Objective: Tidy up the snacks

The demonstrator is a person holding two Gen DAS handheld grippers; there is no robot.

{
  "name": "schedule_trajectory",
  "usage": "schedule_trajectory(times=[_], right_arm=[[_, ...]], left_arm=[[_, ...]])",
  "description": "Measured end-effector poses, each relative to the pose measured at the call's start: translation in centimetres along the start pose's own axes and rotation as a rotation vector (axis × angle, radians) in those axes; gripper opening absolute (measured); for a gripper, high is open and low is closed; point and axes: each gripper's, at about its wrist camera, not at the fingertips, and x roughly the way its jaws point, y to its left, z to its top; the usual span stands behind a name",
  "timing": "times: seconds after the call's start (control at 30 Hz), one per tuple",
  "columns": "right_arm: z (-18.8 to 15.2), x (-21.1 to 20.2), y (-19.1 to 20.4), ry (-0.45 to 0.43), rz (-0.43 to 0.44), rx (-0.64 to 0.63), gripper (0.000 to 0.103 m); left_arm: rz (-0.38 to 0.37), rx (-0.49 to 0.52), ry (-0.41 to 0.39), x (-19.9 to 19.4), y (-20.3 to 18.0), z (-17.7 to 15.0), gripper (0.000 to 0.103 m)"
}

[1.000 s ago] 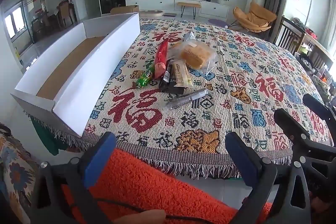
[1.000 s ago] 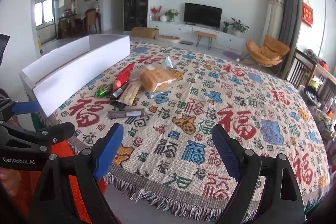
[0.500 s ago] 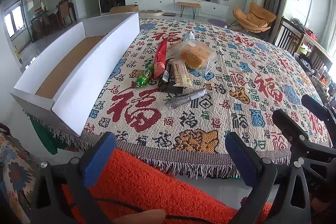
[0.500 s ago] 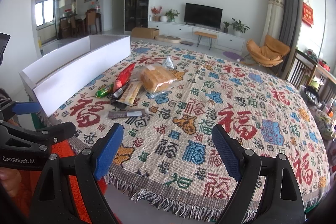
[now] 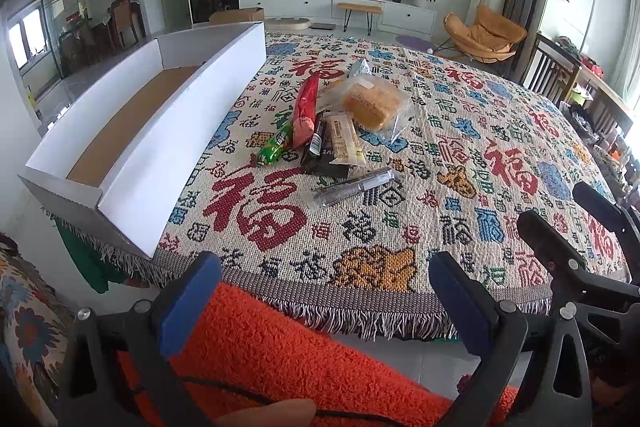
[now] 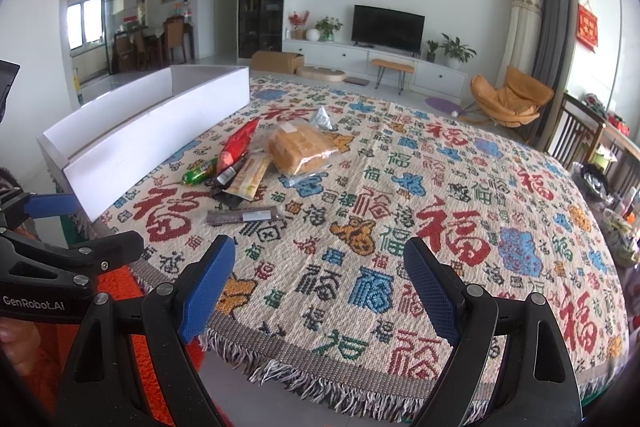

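Note:
Several snacks lie in a heap mid-table: a bagged bread (image 5: 370,103) (image 6: 302,145), a red packet (image 5: 305,109) (image 6: 236,145), a green packet (image 5: 275,148) (image 6: 198,173), a beige bar (image 5: 345,139) (image 6: 250,175), a dark packet (image 5: 318,149) and a dark bar (image 5: 354,186) (image 6: 244,215) nearest me. A long white cardboard box (image 5: 132,131) (image 6: 152,131) stands empty at the table's left. My left gripper (image 5: 320,299) and right gripper (image 6: 318,281) are both open and empty, held off the table's near edge.
The table wears a patterned cloth (image 5: 460,155) with a fringe (image 6: 320,379). An orange fuzzy fabric (image 5: 280,347) lies below the left gripper. Dark wooden chairs (image 6: 580,139) stand at the right. The right gripper (image 5: 592,251) shows in the left view.

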Motion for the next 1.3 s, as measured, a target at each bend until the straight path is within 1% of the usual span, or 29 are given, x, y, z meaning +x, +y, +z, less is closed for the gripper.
schedule_trajectory(times=[1.3], right_arm=[[0.10, -0.09, 0.11, -0.004, 0.003, -0.002, 0.089]], left_arm=[[-0.003, -0.003, -0.001, -0.17, -0.07, -0.01, 0.103]])
